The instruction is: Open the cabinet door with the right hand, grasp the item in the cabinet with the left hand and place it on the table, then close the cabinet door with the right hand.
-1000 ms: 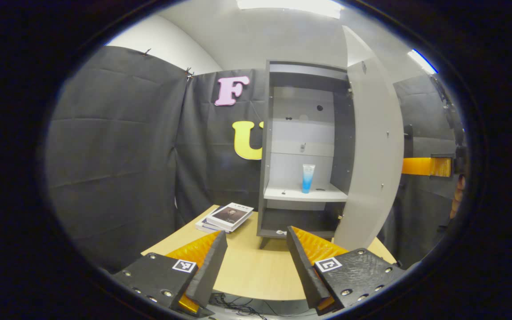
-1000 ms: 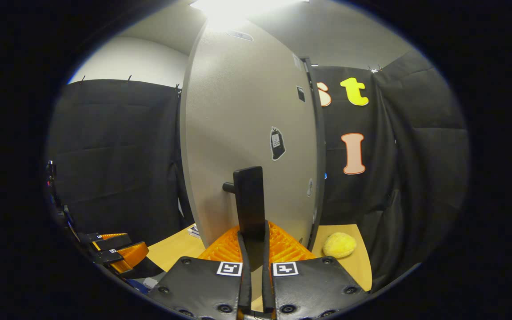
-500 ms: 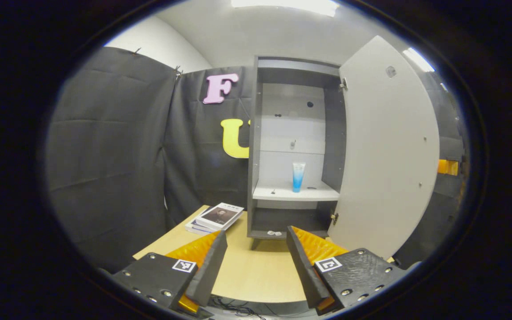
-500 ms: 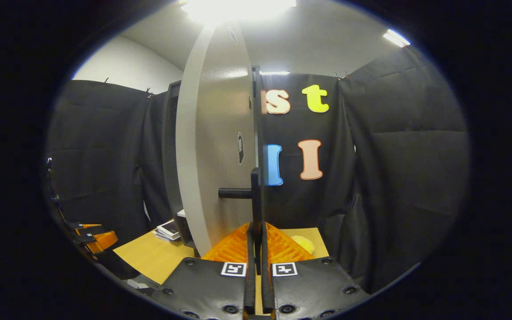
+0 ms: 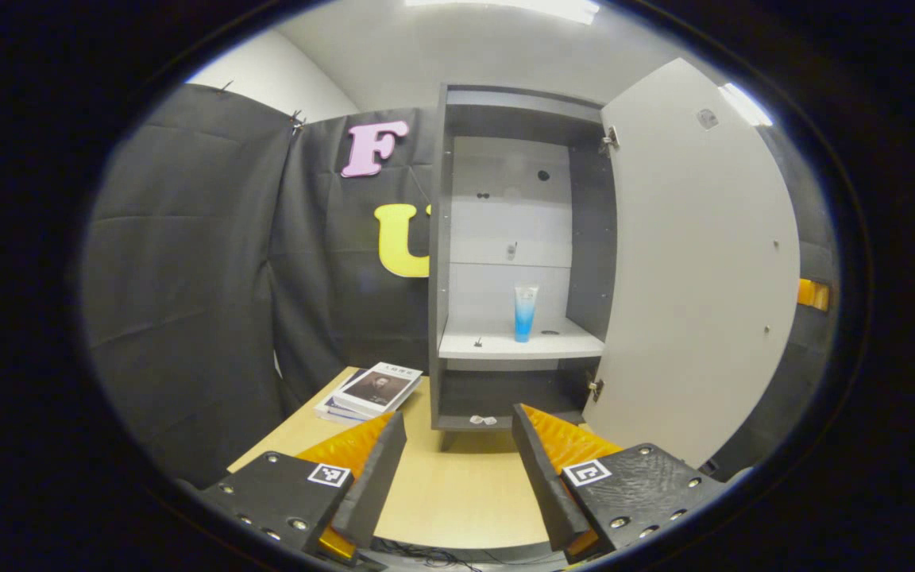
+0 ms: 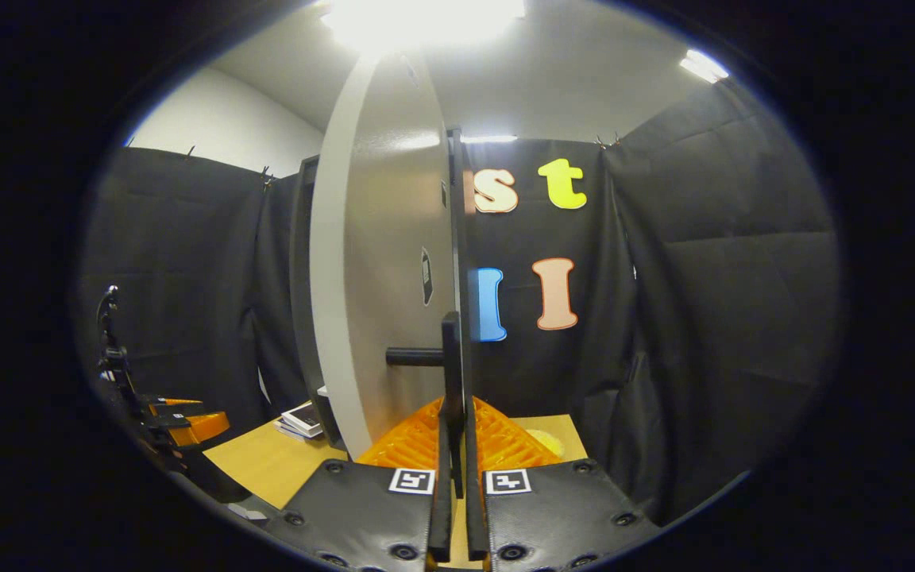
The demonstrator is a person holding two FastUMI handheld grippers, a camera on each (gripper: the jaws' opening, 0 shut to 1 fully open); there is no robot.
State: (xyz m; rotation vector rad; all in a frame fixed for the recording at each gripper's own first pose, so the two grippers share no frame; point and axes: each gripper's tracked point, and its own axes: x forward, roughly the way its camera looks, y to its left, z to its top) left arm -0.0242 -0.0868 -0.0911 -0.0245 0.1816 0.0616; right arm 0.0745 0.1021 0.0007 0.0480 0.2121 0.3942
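Observation:
The dark cabinet [image 5: 445, 238] stands on the table with its pale door [image 5: 696, 262] swung wide to the right. A blue and white tube [image 5: 525, 313] stands upright on the cabinet's light shelf [image 5: 521, 347]. My left gripper [image 5: 457, 445] is open over the table, well short of the cabinet, with nothing between its fingers. In the right gripper view the door [image 6: 394, 270] is seen nearly edge-on. My right gripper [image 6: 453, 433] is shut on the door's black handle [image 6: 449, 361]. The left gripper [image 6: 179, 421] also appears low at the left there.
A stack of books [image 5: 374, 389] lies on the wooden table [image 5: 457, 492] left of the cabinet. A small clear item [image 5: 483, 419] rests on the cabinet's bottom ledge. A yellow soft object [image 6: 546, 439] sits on the table behind the right gripper's fingers. Black cloth walls surround the booth.
The door has swung further open, pulled by my right gripper on its handle. The left gripper view has drifted right, so the cabinet sits more to the left in it.

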